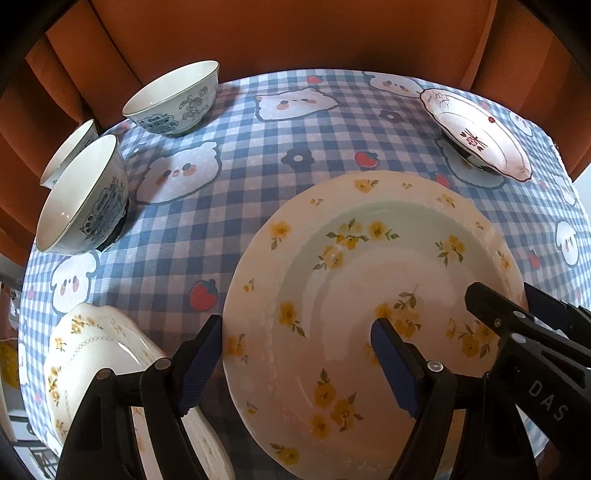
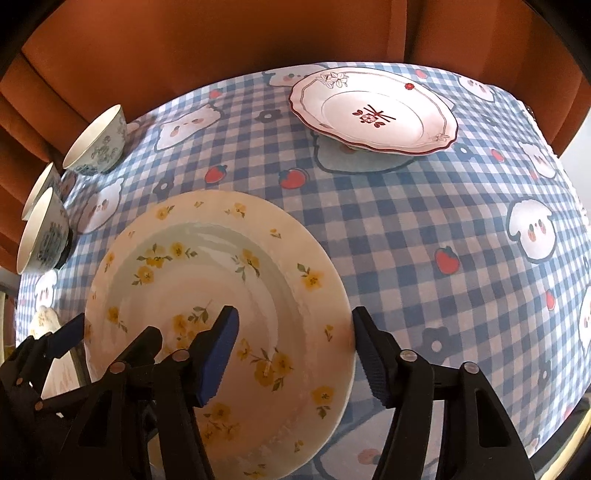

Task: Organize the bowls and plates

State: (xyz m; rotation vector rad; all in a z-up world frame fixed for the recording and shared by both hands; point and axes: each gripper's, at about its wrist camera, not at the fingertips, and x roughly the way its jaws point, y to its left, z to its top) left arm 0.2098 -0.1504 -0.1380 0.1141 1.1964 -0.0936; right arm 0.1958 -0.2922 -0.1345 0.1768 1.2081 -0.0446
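A large cream plate with yellow flowers [image 1: 351, 266] [image 2: 207, 266] lies on the blue checked tablecloth [image 1: 229, 155] close in front of both grippers. My left gripper [image 1: 297, 325] is open and straddles the plate's left rim, one finger outside it and one over the plate's well. My right gripper [image 2: 295, 313] is open and straddles the right rim in the same way, its outer pad right beside the edge. I cannot see either pad pressing on the plate. The right gripper [image 1: 504, 295] also shows in the left wrist view.
Three blue-patterned bowls [image 1: 173, 99] [image 1: 81, 199] [image 1: 68, 155] stand along the far left. A red-trimmed white plate [image 2: 373, 110] [image 1: 476, 133] sits at the far right. A smaller yellow-flowered dish [image 1: 92, 354] lies at the near left. An orange-brown upholstered seat [image 1: 295, 33] backs the table.
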